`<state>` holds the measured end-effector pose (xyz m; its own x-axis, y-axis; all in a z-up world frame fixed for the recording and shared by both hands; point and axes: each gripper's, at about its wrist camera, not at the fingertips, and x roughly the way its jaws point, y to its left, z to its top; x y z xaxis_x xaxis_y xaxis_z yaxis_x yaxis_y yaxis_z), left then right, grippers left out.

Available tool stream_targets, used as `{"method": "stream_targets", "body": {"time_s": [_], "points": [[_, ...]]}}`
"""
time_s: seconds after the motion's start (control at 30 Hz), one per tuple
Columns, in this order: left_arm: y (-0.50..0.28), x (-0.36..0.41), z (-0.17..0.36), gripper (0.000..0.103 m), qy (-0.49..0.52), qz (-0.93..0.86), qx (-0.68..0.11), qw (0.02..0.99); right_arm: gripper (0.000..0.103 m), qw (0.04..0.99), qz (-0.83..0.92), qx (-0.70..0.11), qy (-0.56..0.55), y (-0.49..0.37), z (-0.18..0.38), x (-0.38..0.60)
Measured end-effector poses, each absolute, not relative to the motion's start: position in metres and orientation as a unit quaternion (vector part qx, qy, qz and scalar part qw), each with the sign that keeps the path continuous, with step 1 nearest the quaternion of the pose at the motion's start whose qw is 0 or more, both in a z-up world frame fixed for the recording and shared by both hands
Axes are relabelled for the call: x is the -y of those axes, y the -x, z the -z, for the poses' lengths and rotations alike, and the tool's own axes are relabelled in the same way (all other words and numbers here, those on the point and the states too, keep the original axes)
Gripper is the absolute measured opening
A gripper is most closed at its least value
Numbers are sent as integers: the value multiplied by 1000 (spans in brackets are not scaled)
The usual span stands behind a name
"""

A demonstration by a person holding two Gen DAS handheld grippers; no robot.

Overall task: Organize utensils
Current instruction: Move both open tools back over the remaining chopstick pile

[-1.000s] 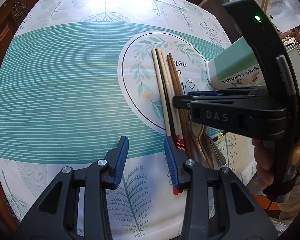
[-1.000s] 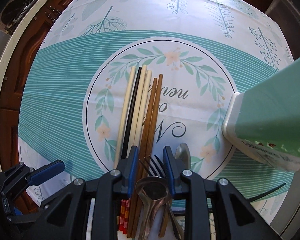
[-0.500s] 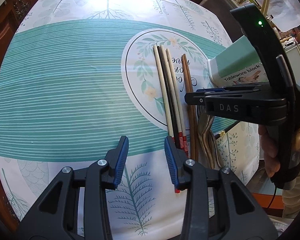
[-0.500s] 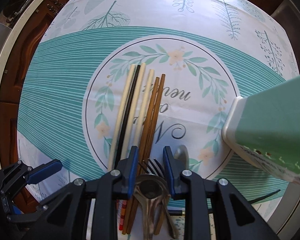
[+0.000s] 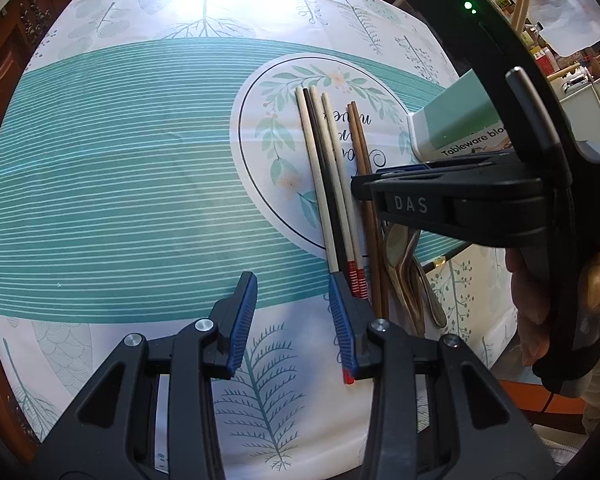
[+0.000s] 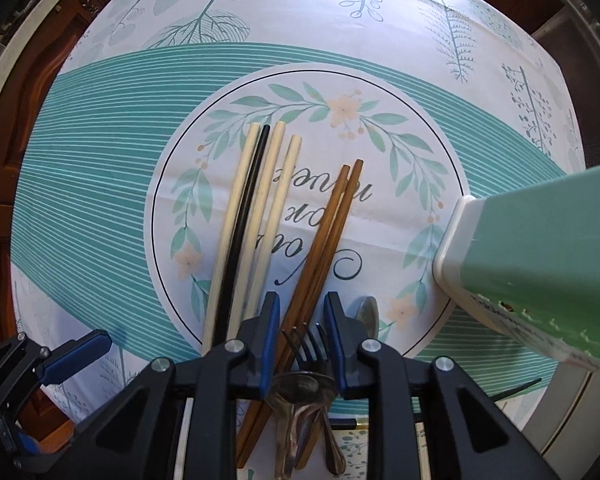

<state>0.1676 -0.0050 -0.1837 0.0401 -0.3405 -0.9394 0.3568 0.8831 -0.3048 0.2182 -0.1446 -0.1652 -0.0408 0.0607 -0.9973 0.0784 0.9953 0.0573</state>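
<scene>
Three cream chopsticks [image 6: 236, 216] and a black one [image 6: 244, 208] lie side by side on the round print of the tablecloth. A brown pair [image 6: 328, 216] lies to their right, angled away. My right gripper [image 6: 302, 308] points down over the brown pair, jaws closing with that pair between the pads and small gaps still showing. A fork [image 6: 306, 344] and spoons [image 5: 404, 264] lie just behind it. My left gripper [image 5: 292, 308] stands open with nothing between its fingers, its right finger beside the red-striped chopstick ends [image 5: 358, 280].
A green and white tableware block [image 6: 540, 264] stands at the right, close to the chopsticks. A hand [image 5: 540, 300] grips the right gripper's handle. A thin black cable [image 5: 440, 262] runs by the table's right edge. Dark wood surrounds the tablecloth [image 5: 120, 180].
The right gripper's jaws have narrowed around the brown pair. The brown chopsticks have swung right, away from the cream ones. The left gripper has stayed put.
</scene>
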Motion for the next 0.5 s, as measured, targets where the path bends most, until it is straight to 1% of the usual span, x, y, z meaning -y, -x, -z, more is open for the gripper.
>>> {"method": "stream_targets", "body": {"time_s": [0.2, 0.33, 0.5], "points": [[-164, 5, 182, 34, -9, 242, -647, 723, 17, 695, 8, -716, -62, -219, 163, 142], [-164, 2, 179, 34, -17, 239, -642, 728, 16, 695, 0, -709, -116, -214, 163, 162], [-162, 3, 178, 34, -25, 235, -639, 732, 16, 744, -13, -659, -115, -194, 145, 165]]}}
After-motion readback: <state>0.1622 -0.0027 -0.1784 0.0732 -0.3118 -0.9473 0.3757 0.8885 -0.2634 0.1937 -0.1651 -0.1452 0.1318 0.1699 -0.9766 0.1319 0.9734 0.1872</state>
